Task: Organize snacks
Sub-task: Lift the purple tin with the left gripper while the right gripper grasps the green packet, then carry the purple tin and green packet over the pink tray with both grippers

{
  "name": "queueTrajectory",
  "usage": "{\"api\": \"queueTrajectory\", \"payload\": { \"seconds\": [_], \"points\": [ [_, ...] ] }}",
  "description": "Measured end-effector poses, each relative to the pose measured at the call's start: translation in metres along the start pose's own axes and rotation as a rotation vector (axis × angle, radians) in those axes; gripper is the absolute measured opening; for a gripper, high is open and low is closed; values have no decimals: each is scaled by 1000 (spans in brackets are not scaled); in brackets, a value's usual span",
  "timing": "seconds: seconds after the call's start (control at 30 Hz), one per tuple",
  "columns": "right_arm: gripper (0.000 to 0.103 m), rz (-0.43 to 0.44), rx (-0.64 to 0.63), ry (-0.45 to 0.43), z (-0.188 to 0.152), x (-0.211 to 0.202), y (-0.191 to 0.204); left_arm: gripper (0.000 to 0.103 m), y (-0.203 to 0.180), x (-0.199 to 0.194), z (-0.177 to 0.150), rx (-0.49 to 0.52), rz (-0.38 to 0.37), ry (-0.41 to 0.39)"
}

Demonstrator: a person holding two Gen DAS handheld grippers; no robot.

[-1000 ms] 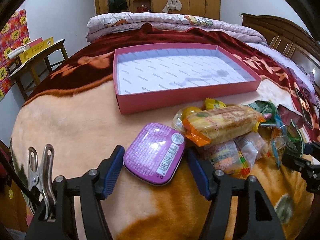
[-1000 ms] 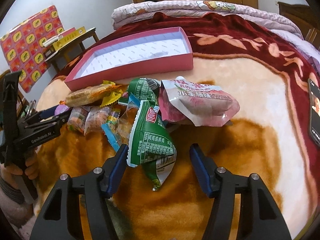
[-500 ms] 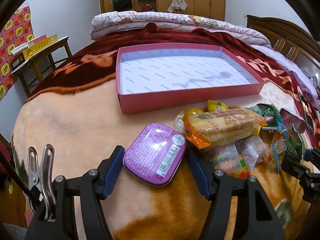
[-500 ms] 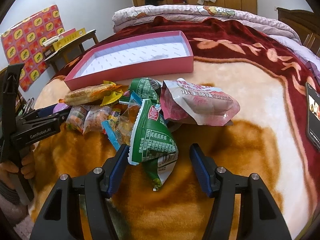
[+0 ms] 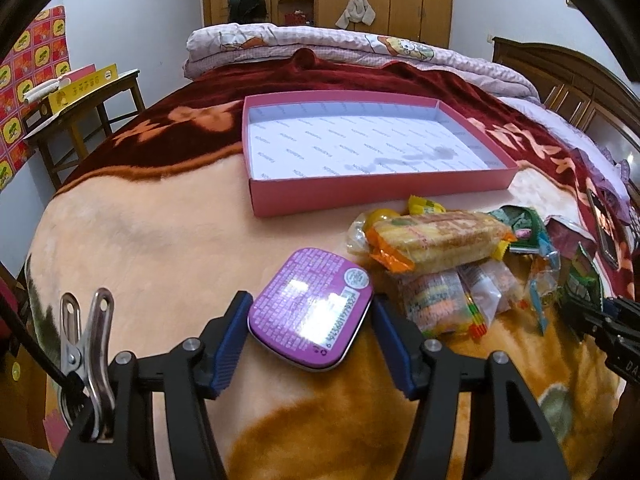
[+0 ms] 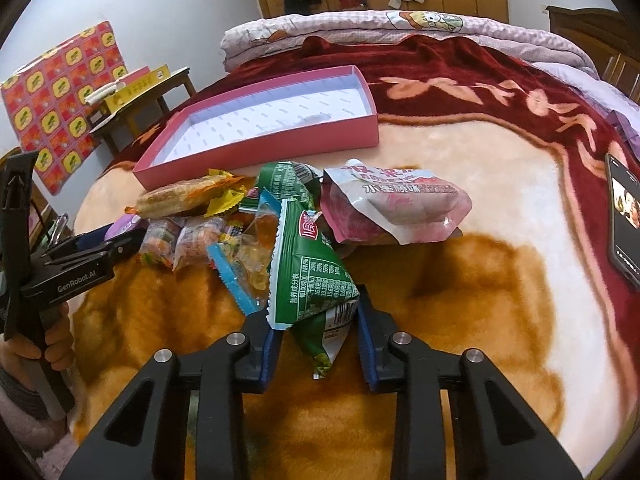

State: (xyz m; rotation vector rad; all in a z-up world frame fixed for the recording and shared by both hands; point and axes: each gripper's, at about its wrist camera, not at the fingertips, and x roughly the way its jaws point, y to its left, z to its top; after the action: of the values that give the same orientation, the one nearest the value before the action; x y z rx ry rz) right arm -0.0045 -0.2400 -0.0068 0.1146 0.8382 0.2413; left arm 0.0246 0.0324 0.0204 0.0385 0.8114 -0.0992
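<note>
Since a second ago both jaws had narrowed, the left gripper [image 5: 310, 326] clamped on the tin [image 5: 310, 312] and the right gripper [image 6: 318, 334] on the green packet [image 6: 310, 276] between them, so both seemed ready for the empty box [image 5: 376, 192] ahead.

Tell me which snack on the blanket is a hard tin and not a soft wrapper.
The purple tin between the left gripper's fingers. It is flat with rounded corners and a glossy printed lid, while the other snacks are crinkled bags and packets.
</note>
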Motion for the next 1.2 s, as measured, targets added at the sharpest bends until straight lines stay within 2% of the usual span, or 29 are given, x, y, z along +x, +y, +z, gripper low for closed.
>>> {"api": "queueTrajectory", "payload": {
  "seconds": [0.67, 1.2],
  "points": [
    [32, 37, -37, -72, 5, -29, 15, 64, -4, -47, 11, 6, -23, -101],
    [32, 47, -92, -83, 36, -27, 22, 64, -2, -31, 39, -10, -50, -64]
  ]
}}
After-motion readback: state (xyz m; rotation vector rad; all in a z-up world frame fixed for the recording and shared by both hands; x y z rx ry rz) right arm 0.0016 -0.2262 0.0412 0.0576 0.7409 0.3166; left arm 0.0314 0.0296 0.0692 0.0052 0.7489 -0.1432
